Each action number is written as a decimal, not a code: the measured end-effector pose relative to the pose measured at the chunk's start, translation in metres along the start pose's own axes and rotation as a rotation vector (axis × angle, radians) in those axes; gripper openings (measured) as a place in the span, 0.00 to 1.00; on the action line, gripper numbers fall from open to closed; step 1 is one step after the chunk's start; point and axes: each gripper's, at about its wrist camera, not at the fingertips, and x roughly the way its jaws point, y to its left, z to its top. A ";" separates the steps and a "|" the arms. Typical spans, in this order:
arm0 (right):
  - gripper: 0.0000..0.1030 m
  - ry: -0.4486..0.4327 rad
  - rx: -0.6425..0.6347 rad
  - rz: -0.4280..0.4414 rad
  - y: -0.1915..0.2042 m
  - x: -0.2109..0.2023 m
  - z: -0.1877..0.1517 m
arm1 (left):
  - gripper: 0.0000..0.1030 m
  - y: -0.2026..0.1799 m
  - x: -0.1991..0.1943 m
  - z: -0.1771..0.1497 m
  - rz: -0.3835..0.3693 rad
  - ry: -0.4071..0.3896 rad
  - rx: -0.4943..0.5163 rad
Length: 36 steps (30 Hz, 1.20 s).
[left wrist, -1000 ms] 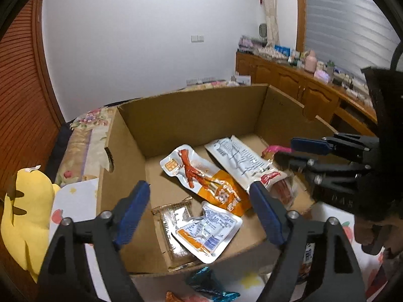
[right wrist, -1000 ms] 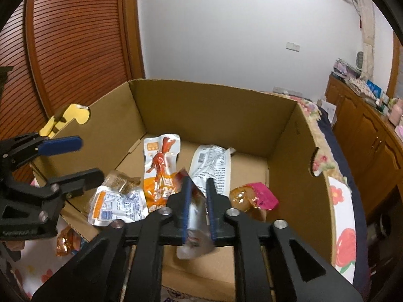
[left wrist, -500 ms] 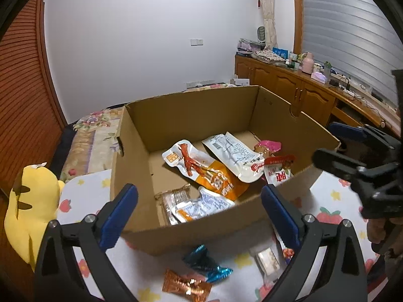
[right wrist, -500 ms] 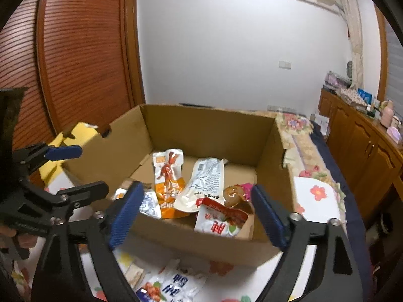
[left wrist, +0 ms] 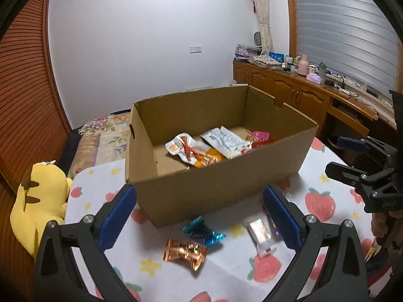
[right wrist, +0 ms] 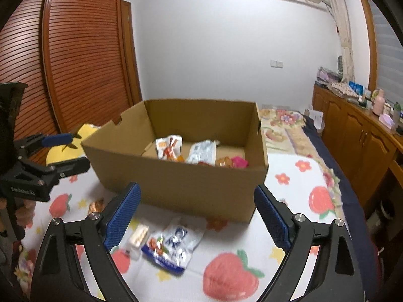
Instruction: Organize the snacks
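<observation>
An open cardboard box (left wrist: 221, 176) (right wrist: 176, 183) stands on the strawberry-print cloth. Inside lie an orange packet (left wrist: 194, 151), a white packet (left wrist: 226, 139) and a pink one (left wrist: 259, 134). My left gripper (left wrist: 199, 191) (right wrist: 68, 151) is open and empty, in front of the box's near wall. Below it on the cloth lie a copper foil candy (left wrist: 186, 251), a blue foil candy (left wrist: 201, 230) and a small beige packet (left wrist: 260, 231). My right gripper (right wrist: 197, 188) (left wrist: 345, 156) is open too, holding nothing, above a blue-and-white packet (right wrist: 173, 244).
A yellow plush toy (left wrist: 37, 201) sits at the table's left edge. Behind the box is a bed with a floral cover (right wrist: 284, 130). Wooden cabinets (left wrist: 302, 93) with clutter on top line the right wall; a slatted wooden door (right wrist: 75, 50) stands on the left.
Both grippers drew back from over the box to its near side. The right gripper opened and released a red-and-white packet into the box. The left gripper's jaws widened.
</observation>
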 end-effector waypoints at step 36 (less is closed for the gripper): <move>0.59 0.299 0.044 0.023 0.012 0.084 -0.050 | 0.90 0.043 0.033 -0.071 -0.028 0.103 -0.275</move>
